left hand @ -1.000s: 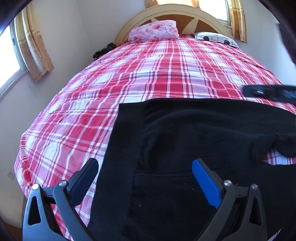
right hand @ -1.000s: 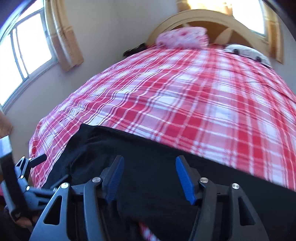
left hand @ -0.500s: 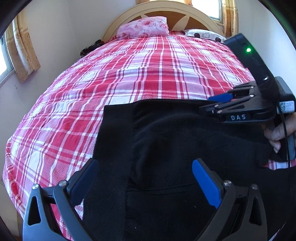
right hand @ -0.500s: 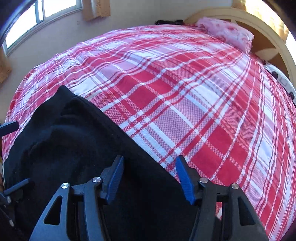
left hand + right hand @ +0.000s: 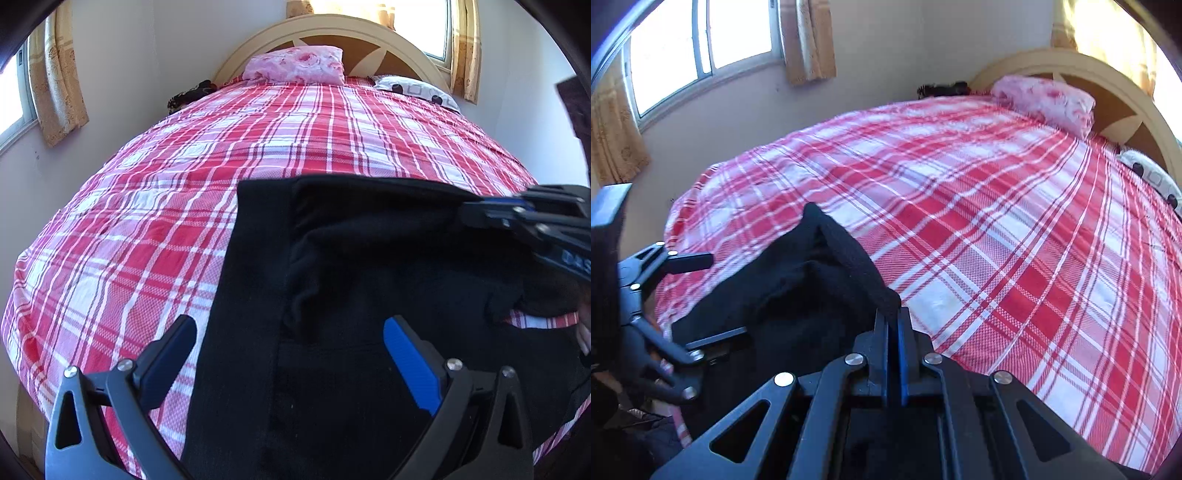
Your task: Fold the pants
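With the right gripper (image 5: 893, 325) clenched on the far edge of the black pants (image 5: 369, 295) and the left gripper (image 5: 291, 354) released above them, the fold is starting, so the next move likely calls for a left grasp.

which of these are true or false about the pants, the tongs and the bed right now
1. The right tongs are shut on the far edge of the black pants. True.
2. The left tongs grip the pants. False: they are wide open, poised over the fabric.
3. The bedspread is plain blue. False: it is red and white plaid.
4. A pink floral pillow lies by the headboard. True.
5. The pants hang over the headboard. False: they lie on the bed at the near end.
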The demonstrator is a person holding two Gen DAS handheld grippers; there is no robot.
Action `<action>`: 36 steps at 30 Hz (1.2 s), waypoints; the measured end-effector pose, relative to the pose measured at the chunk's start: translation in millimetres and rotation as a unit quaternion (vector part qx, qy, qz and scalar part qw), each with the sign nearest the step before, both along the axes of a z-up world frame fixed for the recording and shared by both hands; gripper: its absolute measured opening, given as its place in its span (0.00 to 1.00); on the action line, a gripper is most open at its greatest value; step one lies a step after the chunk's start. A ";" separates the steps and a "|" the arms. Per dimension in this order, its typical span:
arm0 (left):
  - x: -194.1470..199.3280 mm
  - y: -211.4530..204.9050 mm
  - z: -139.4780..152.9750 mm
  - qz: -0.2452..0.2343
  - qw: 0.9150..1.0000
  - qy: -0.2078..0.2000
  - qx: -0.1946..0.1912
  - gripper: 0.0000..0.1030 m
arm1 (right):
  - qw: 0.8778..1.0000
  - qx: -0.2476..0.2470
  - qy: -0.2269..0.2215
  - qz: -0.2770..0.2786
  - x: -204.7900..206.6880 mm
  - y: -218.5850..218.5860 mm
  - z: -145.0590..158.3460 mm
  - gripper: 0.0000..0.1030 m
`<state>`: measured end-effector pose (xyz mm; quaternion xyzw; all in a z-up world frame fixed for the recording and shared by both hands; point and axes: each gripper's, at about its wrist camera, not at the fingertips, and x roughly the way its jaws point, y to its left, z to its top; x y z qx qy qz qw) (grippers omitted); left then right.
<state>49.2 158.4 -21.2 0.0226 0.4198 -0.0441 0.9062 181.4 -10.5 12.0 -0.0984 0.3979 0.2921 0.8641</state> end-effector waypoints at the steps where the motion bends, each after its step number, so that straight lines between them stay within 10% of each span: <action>1: -2.7 0.5 0.1 0.001 1.000 -0.016 -0.011 1.00 | 1.000 0.001 -0.007 0.002 -13.8 1.1 6.4 0.04; 16: -60.4 55.5 -5.5 0.061 0.996 -0.027 0.051 1.00 | 0.997 0.001 -0.069 0.026 -190.7 42.3 -18.9 0.04; 31: -85.0 92.1 30.7 0.151 0.977 -0.093 0.119 1.00 | 0.990 -0.087 -0.100 0.048 -234.4 75.3 -79.1 0.04; 36: -68.2 55.8 41.5 0.100 0.981 -0.124 0.109 1.00 | 0.986 -0.096 -0.131 0.035 -238.3 79.7 -84.3 0.07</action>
